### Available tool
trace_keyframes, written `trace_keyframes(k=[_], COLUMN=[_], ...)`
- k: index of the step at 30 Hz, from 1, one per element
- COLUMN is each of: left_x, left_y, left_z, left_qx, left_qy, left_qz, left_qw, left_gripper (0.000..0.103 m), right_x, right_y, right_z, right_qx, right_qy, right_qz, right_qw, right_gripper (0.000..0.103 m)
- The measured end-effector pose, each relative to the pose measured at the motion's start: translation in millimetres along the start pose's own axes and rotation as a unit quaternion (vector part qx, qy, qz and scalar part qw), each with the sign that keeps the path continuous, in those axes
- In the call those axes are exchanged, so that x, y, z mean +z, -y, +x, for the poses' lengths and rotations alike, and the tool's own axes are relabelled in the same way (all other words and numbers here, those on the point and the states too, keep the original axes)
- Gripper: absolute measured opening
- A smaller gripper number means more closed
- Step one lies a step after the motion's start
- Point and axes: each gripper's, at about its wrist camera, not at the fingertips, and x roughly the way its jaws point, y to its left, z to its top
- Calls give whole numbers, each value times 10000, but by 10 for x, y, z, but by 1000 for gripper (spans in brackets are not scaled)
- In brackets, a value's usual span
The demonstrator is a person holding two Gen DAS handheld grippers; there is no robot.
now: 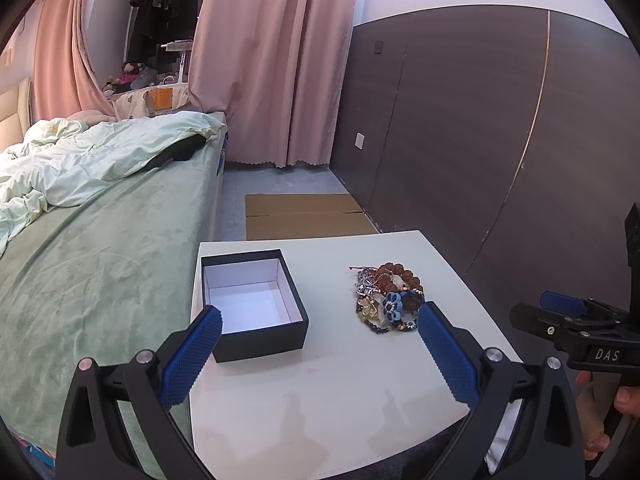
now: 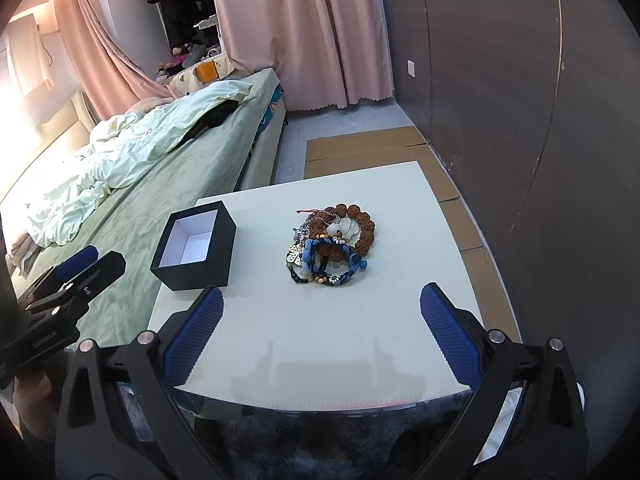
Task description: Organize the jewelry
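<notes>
The left gripper (image 1: 320,316) is held over the near part of a white table (image 1: 340,392), its blue ribbed fingers (image 1: 192,356) spread wide with nothing between them. A black box (image 1: 256,304) with a white inside is seen lidless and empty just ahead of the left finger, whose tip overlaps its near corner in the view; contact cannot be told. The jewelry (image 1: 388,296) is piled just ahead of the right finger, its near edge beside that fingertip.

The pile is made up of tangled bracelets: a ring of large knobbly brown beads at the far side, a blue braided band with a flower shape at the near side, pale translucent stones in the middle, small dark and orange beads along the near edge, and a thin red cord at the far left.

The right gripper (image 2: 320,308) is likewise held open and empty over the near table edge (image 2: 320,400). In its view the jewelry (image 2: 332,244) is centred ahead between the fingers, well apart from both, and the box (image 2: 196,248) is found ahead of the left finger.
</notes>
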Motion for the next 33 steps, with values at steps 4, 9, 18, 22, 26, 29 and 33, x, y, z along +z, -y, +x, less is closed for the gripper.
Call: trace_keyframes(k=[4, 9, 18, 22, 26, 29, 33], left_x=[25, 56, 131, 129, 123, 109, 71], left_y=[32, 46, 150, 239, 328, 396, 471], left_z=[36, 87, 256, 412, 617, 804, 1062], left_qx=[-32, -53, -271, -400, -578, -705, -759], left_qy=[5, -1, -6, -37, -191, -335, -571], left_qz=[-7, -32, -41, -29, -71, -118, -169], left_qw=[10000, 10000, 9996, 9992, 9981, 9969, 9953], left_gripper=[95, 95, 95, 93, 86, 82, 75], right_x=[10, 44, 167, 223, 253, 279, 294], right_y=[3, 1, 265, 421, 540, 634, 792], right_z=[10, 32, 65, 104, 171, 243, 368], right_qx=[-18, -32, 45, 109, 252, 348, 471], right_qy=[3, -2, 68, 102, 47, -10, -159], right_qz=[33, 73, 601, 899, 1149, 1346, 1655], right_qw=[10000, 10000, 9982, 9958, 9930, 9903, 9849], right_gripper=[98, 98, 98, 98, 98, 97, 81])
